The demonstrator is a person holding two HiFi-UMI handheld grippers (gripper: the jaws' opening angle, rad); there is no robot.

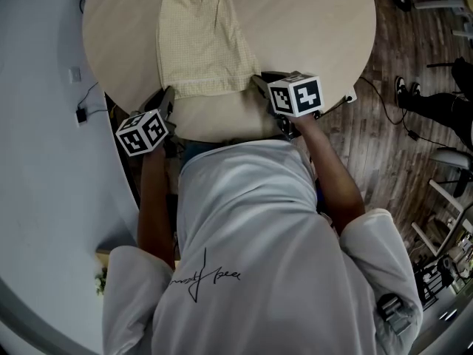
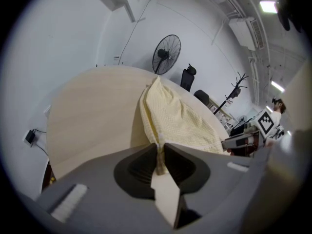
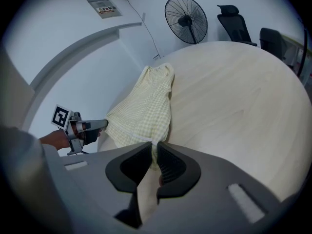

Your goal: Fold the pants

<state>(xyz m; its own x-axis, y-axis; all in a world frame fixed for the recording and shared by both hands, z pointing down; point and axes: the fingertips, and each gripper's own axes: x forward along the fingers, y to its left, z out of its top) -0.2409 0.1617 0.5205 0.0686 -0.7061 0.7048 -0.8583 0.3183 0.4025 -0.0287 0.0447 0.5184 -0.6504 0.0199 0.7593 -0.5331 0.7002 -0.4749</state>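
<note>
Pale yellow checked fabric pants point(image 1: 196, 43) lie flat on round beige wooden counter point(image 1: 310, 28), stretching away from both claws toward far side. Near left corner of pants caught in left claw point(image 2: 160, 152), jaws pressed onto cloth edge. Near right corner pinched same way by right claw point(image 3: 154, 150). Near edge of pants spans between two claws, by counter's near rim. Both claws angled downward.

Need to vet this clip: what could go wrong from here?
1. The left gripper and the right gripper are each shut on just a thin bit of the pants' near edge, so the cloth may slip out once lifted.
2. The pants lie rumpled on the table, so the fold may land crooked or creased.
</note>
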